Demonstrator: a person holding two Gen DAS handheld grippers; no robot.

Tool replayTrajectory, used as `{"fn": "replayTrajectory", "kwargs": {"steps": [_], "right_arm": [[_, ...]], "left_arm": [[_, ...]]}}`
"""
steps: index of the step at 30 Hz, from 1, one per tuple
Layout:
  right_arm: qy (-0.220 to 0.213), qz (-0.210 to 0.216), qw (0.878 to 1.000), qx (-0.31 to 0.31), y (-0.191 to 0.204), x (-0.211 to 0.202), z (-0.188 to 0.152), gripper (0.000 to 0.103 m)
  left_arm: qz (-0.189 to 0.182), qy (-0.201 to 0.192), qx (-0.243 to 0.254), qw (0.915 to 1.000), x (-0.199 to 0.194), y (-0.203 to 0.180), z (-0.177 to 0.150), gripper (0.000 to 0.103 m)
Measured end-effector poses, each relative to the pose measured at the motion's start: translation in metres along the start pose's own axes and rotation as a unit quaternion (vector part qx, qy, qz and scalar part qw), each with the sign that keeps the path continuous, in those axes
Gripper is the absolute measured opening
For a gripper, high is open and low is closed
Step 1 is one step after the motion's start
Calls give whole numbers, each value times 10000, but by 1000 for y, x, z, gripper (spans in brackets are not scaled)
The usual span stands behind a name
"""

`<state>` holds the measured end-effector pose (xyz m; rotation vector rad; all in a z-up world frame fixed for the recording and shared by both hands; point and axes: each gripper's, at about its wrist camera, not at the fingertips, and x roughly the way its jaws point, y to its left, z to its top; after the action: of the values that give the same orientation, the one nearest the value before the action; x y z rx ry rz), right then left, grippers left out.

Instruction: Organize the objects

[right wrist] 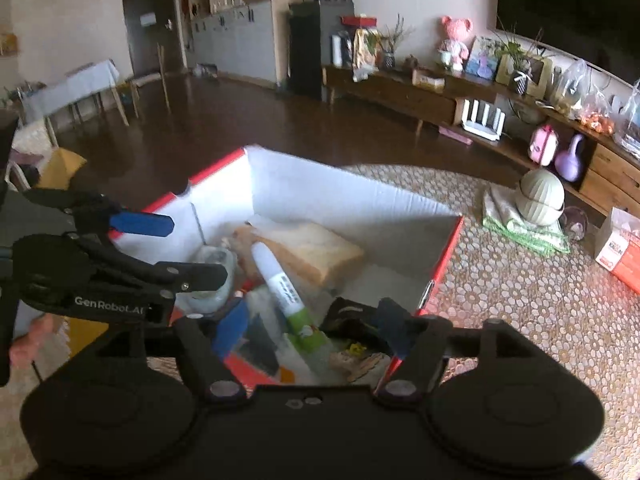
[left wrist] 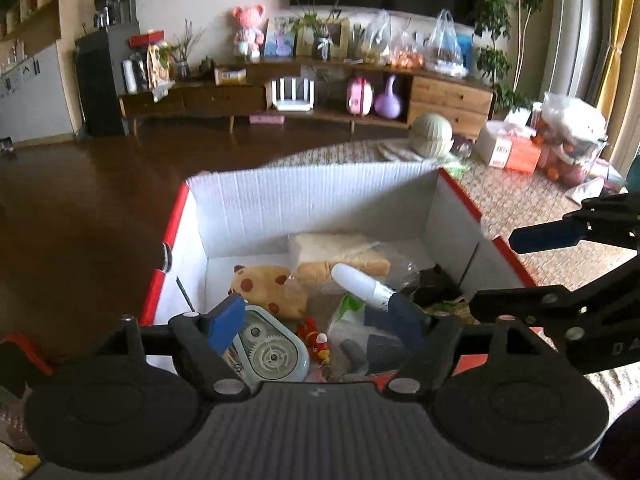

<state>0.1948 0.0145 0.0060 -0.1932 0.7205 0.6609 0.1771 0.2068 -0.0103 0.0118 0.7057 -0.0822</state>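
one white marker (left wrist: 362,283) with a green end is seen lying atop the clutter in the red-and-white box (left wrist: 304,204), against the bagged bread (left wrist: 340,254) and just beside the spotted plush (left wrist: 266,286). it is judged light, stiff and smooth, best pinched mid-barrel. the left gripper (left wrist: 320,322) and right gripper (right wrist: 310,322) are held wide open above the box, nothing gripped.

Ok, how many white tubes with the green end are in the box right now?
1. The white tube lies slanted on top of the pile, mid-box, its cap end resting against the bagged bread. Others could be buried underneath the clutter.
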Motion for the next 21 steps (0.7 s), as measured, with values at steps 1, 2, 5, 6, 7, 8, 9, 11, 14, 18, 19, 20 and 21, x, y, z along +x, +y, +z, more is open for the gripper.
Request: {"fn": "replayTrajectory", "kwargs": {"steps": [1, 2, 5, 6, 7, 8, 9, 11, 14, 18, 19, 20, 21], "right_arm": [[-66, 49, 10000, 19, 0, -5, -1, 79], [-137, 96, 9999, 33, 0, -10, -1, 83], [-346, 277, 9990, 61, 0, -25, -4, 95], [-401, 341, 9986, 82, 0, -29, -4, 98], [-460, 410, 9980, 105, 0, -34, -5, 99], [-519, 469, 9975, 124, 0, -38, -6, 101], [-581, 520, 9969, 142, 1, -43, -7, 102], [-677, 551, 9961, 144, 3, -51, -9, 102], [-769, 564, 9953, 150, 5, -61, -11, 103], [-821, 568, 9949, 150, 7, -71, -17, 103], [-826, 559, 9949, 135, 7, -74, -19, 103], [-839, 551, 9949, 128, 7, -76, -21, 103], [-853, 564, 9947, 126, 7, -78, -23, 103]], "left_arm": [[0, -43, -7, 10000, -5, -1, 0, 81], [-3, -85, -28, 10000, -10, -1, -1, 83], [-58, -197, -141, 9997, -22, -1, -2, 84], [-91, -223, -178, 9996, -26, -1, -2, 84], [-96, -256, -210, 9994, -29, -2, -3, 84], [-89, -282, -228, 9993, -33, -3, -4, 84], [-105, -309, -236, 9992, -36, -4, -4, 84], [-123, -366, -278, 9989, -43, -6, -6, 93], [-178, -448, -343, 9982, -52, -9, -9, 103], [-108, -560, -303, 9979, -62, -16, -13, 103], [-92, -612, -306, 9976, -66, -18, -14, 103], [-112, -655, -310, 9973, -69, -19, -15, 103], [-142, -698, -325, 9969, -72, -20, -16, 103]]}}
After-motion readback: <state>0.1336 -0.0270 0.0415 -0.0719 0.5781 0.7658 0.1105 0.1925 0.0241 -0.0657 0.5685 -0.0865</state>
